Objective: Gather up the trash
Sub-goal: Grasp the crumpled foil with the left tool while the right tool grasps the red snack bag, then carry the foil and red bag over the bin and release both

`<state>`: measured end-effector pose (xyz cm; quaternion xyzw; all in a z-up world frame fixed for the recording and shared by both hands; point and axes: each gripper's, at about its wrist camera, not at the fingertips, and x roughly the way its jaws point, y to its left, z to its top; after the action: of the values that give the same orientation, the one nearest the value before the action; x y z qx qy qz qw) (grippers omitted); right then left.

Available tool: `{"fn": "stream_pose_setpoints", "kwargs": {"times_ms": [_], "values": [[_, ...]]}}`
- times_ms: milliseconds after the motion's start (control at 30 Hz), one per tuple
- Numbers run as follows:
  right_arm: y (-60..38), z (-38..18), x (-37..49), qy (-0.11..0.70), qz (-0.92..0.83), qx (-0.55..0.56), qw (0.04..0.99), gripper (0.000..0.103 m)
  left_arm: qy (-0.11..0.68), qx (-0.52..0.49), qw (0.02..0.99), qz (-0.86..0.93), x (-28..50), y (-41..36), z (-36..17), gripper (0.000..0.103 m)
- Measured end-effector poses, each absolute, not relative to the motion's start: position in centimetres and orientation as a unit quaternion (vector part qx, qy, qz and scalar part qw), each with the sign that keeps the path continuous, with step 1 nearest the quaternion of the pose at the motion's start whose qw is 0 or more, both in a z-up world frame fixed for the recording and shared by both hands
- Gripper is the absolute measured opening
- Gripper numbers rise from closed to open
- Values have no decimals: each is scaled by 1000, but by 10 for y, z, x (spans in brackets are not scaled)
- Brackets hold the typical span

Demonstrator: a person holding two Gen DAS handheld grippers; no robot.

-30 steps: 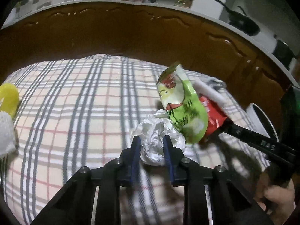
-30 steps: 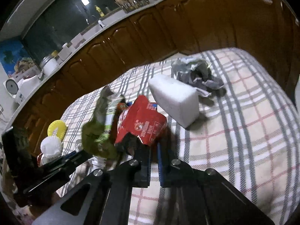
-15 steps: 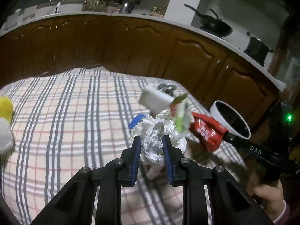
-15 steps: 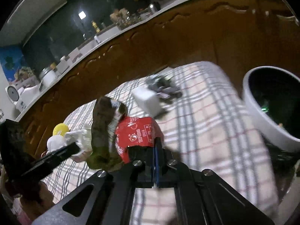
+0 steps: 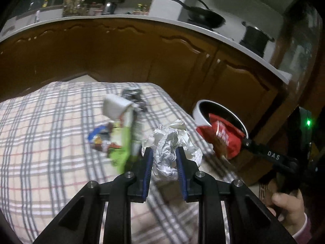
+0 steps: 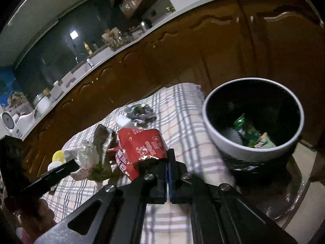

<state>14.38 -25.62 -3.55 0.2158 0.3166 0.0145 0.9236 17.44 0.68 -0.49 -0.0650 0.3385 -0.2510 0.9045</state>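
Beside the table edge (image 6: 182,101) — red packet (image 6: 140,148) near bin rim (image 6: 211,134).

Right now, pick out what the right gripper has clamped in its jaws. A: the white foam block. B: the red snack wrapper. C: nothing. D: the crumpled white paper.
B: the right gripper has its jaws shut on the red snack wrapper, carried near the bin, while the crumpled white paper sits in the left gripper.
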Motion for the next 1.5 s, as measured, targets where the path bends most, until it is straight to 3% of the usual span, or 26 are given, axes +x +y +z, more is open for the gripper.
{"fn": "stream_pose_setpoints", "kwargs": {"times_ms": [633,1500], "values": [[-342,-39,117,302,-53,247,919,0,368,-28,881,-296,225,-94,-21,22],[-409,-44,148,320,-105,246,909,1,388,10,868,-309,305,-200,-29,24]]}}
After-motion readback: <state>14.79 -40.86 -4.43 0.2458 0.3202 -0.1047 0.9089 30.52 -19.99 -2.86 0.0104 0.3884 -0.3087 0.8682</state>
